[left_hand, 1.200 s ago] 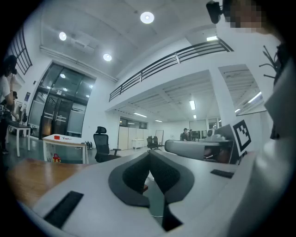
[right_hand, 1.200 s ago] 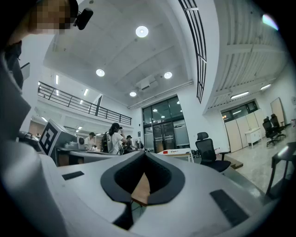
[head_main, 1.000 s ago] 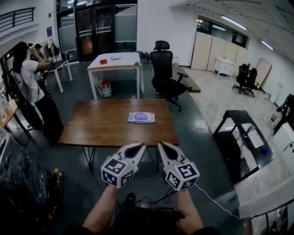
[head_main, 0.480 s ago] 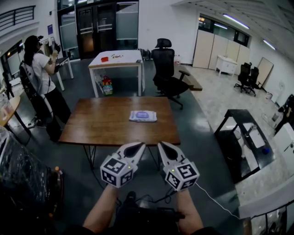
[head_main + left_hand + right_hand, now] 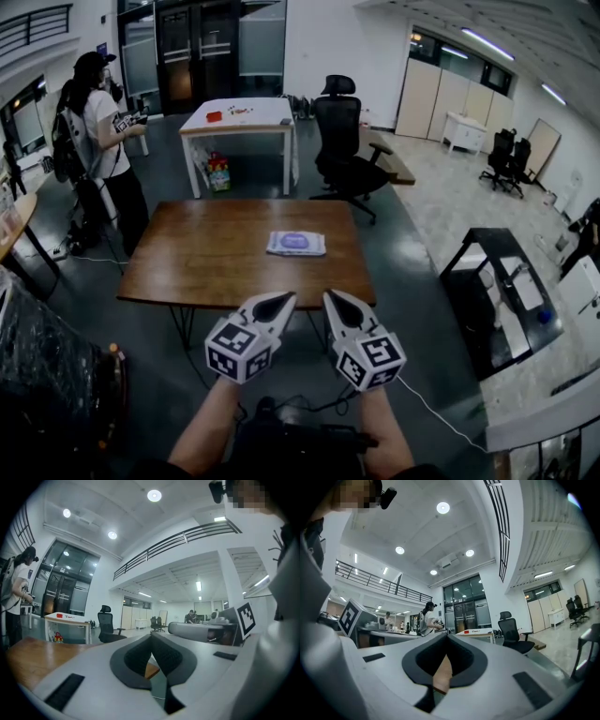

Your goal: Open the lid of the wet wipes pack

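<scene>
Head view: the left tool (image 5: 278,302) and the right tool (image 5: 336,300) are held side by side over open floor (image 5: 150,375). They sit short of the near edge of the wooden tabletop (image 5: 206,262), tips aimed toward it. Each tool's jaws are pressed together with nothing pinched. The wet wipes pack (image 5: 296,243) lies flat on the tabletop, right of its middle, with a purple patch on its top face. It is ahead of both tools and well apart from them. Floor runs free along all four sides of the tabletop. An office chair (image 5: 342,131) stands beyond the far right corner and a white table (image 5: 239,117) further back. A person (image 5: 98,122) stands off the far left corner, and a low black table (image 5: 487,281) is well off to the right.

Left gripper view: the jaws meet at their tips, holding nothing. A sliver of the tabletop's wood shows beneath the dark pads, and more wood lies at the left.

Right gripper view: the jaws are closed tip to tip, with a strip of wood showing through the gap under the pads. The person, the white table and the office chair stand beyond.
</scene>
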A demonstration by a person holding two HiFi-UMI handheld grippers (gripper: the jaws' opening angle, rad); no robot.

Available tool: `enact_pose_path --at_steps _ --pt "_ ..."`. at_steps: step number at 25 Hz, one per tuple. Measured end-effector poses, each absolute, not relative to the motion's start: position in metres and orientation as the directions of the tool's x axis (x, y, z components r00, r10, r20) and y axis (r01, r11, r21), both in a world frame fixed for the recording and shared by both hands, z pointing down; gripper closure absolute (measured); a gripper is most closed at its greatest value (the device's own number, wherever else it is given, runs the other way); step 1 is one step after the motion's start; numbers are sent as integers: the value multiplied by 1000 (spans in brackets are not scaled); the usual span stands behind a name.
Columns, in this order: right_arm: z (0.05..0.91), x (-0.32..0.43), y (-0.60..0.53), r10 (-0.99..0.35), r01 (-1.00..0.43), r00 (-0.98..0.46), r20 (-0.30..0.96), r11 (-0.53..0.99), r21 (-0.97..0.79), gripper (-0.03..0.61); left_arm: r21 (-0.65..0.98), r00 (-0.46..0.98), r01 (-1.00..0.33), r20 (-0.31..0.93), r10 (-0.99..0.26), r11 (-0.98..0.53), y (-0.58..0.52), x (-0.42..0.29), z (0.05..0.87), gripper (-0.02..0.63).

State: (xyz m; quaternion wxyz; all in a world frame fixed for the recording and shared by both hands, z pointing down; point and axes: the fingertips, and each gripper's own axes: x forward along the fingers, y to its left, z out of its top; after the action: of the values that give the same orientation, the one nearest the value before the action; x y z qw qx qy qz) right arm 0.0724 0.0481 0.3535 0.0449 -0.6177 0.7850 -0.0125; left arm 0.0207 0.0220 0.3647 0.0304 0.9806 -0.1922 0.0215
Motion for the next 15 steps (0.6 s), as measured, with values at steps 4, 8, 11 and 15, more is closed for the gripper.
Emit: enact_pose_path --at_steps 4,8,11,15 --pt "354 73 19 -971 -969 -234 -55 238 -67 568 63 927 -374 51 -371 -925 -10 22 366 618" --pt "355 73 -14 -975 -974 -218 -42 220 -60 568 74 930 -367 54 -364 -927 -44 21 369 618" --pt "358 72 -40 -981 -979 -195 -21 196 -60 568 86 934 -357 66 -352 -930 -71 18 374 618" --pt "362 69 -71 -986 -984 -168 1 168 -52 567 98 941 -334 82 -327 -937 -102 16 381 618"
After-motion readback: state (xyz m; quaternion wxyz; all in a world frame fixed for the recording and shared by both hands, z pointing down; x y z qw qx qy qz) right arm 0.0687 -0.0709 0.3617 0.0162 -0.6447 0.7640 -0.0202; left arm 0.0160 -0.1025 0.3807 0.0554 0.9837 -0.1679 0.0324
